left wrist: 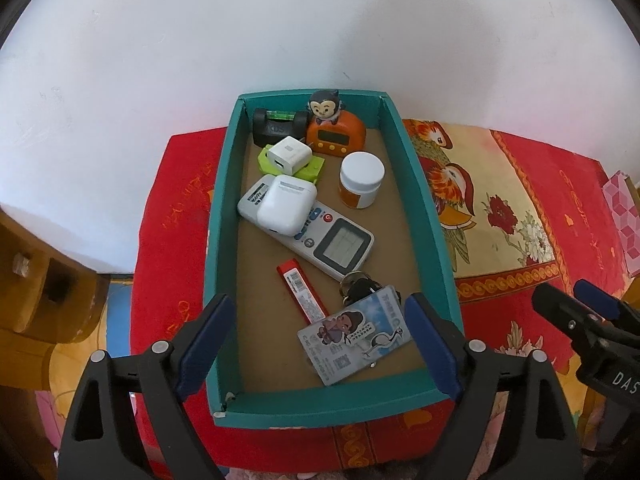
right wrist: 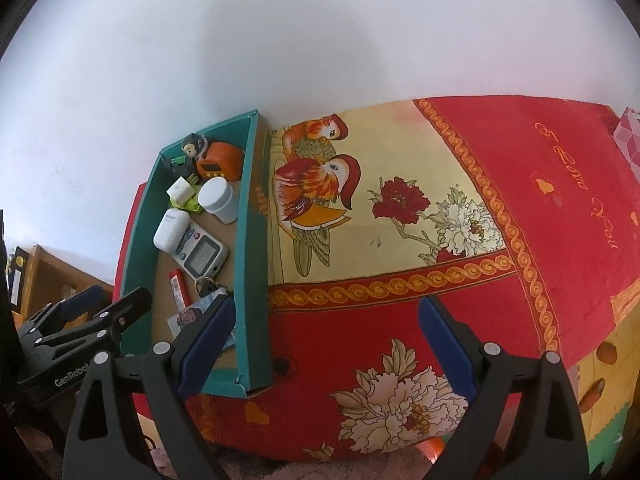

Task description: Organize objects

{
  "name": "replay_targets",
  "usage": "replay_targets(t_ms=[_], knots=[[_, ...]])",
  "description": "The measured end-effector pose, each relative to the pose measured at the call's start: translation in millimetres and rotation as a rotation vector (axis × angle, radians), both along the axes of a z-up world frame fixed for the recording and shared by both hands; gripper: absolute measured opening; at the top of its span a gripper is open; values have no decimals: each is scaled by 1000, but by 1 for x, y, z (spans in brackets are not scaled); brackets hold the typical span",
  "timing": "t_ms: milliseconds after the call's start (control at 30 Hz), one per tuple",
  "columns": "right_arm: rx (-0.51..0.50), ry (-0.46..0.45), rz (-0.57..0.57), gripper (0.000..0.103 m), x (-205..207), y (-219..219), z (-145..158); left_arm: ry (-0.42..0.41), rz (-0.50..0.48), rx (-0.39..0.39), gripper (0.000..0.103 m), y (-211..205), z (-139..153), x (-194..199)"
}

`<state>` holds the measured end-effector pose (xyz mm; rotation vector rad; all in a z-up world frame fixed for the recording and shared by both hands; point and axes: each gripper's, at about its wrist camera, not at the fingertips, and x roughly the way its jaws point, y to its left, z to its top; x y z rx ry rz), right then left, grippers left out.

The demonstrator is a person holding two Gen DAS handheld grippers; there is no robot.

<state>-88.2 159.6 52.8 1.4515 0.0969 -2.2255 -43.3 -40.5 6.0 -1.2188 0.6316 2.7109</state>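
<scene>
1. Left wrist view: the left gripper (left wrist: 320, 344) has its blue-padded jaws wide apart and empty, above the near end of the teal cardboard box (left wrist: 424, 200).
2. The illustrated plastic card with keys (left wrist: 356, 336) lies flat between the jaws, below them, long axis slanted.
3. The right gripper (right wrist: 326, 340), also apart and empty, hovers over the red cloth (right wrist: 344, 328), farther away.

**Mostly cardboard, plastic and plush cloth here**

The teal box (left wrist: 226, 200) looks like matt cardboard, raw brown inside. Earbud case (left wrist: 284, 210) and remote (left wrist: 336, 240) are smooth glossy plastic, same for the white jar lid (left wrist: 362, 168). The card (left wrist: 354, 338) looks laminated and shiny. The red blanket (right wrist: 520, 208) is soft, fuzzy cloth.
</scene>
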Motion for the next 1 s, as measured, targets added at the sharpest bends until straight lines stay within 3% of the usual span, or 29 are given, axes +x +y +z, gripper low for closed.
replay_targets(t_ms=[1000], knots=[[34, -24, 13, 94, -1, -3, -12, -53, 25, 23, 89, 2, -12, -8]])
